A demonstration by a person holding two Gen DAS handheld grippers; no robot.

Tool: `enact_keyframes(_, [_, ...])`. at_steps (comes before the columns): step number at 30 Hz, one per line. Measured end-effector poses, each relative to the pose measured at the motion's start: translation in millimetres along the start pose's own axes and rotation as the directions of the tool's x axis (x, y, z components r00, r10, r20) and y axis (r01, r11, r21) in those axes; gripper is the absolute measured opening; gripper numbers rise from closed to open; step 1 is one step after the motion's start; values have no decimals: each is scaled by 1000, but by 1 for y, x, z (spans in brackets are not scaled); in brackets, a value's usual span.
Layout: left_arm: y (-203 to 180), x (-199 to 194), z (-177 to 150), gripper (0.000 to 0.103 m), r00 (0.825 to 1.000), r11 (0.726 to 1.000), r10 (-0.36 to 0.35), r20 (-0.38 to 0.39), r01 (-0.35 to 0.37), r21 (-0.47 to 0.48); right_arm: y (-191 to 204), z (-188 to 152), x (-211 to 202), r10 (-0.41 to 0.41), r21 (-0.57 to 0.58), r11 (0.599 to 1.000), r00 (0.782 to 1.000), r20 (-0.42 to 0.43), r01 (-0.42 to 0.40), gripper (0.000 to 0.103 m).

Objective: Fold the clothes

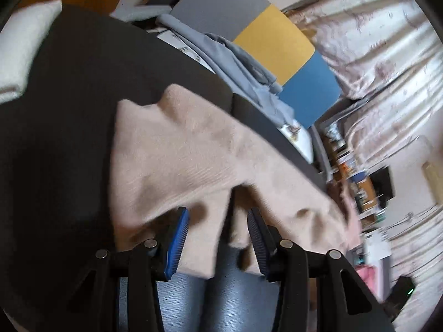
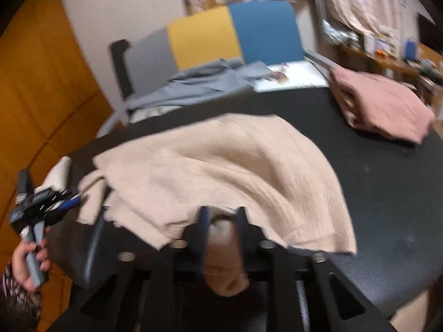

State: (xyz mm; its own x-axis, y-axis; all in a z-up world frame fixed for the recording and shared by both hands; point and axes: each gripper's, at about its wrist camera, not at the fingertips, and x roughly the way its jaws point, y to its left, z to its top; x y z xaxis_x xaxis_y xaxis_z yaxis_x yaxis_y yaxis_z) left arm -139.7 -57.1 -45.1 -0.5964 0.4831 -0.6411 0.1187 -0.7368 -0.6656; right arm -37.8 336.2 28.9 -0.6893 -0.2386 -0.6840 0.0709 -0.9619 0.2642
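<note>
A beige knit garment [image 2: 221,160] lies crumpled on the black table [image 2: 387,193], its near edge hanging toward me. In the right wrist view my right gripper [image 2: 223,210] is shut on a bunched roll of that edge, which fills the gap between the fingers. My left gripper [image 2: 77,201], held by a hand, meets the garment's left edge. In the left wrist view the same beige garment [image 1: 180,152] drapes over the table [image 1: 69,110], and a fold of it sits between the pads of the left gripper [image 1: 218,213], spanning the gap.
A folded pink garment [image 2: 382,110] rests at the table's far right, a folded white cloth [image 1: 25,44] at its left. Grey clothing [image 2: 193,88] is heaped on a chair with a grey, yellow and blue back [image 2: 205,36]. Curtains and cluttered shelves stand behind.
</note>
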Motion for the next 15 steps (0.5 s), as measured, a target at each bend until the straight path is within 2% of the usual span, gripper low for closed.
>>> enact_keyframes(1, [-1,7,6,46,999,999,-29,-26,29,-19,9,0,3,11,-32,999,1000,2,-11,66])
enact_keyframes(4, [0,30,19,46,995,997,-51,-82,46,-64,37,0,14,40,-132,991,999,6,-39,68])
enact_keyframes(7, [9,54,30,46,991,986,-49,-121,28,-165,63,-3,38,-8,-255,967,1000,-23,2,68])
enact_keyframes(10, [22,72,37,46,985,941,-133,-113,89,-328,76,-9,57,-71,-355,934,997,-39,52,68])
enact_keyframes(14, [39,84,39,46,978,850,-208,-24,168,-500,82,-21,82,-237,-495,845,971,-7,203,68])
enact_keyframes(15, [43,88,39,42,974,829,-224,-11,185,-528,79,-22,84,-231,-477,857,973,-18,195,66])
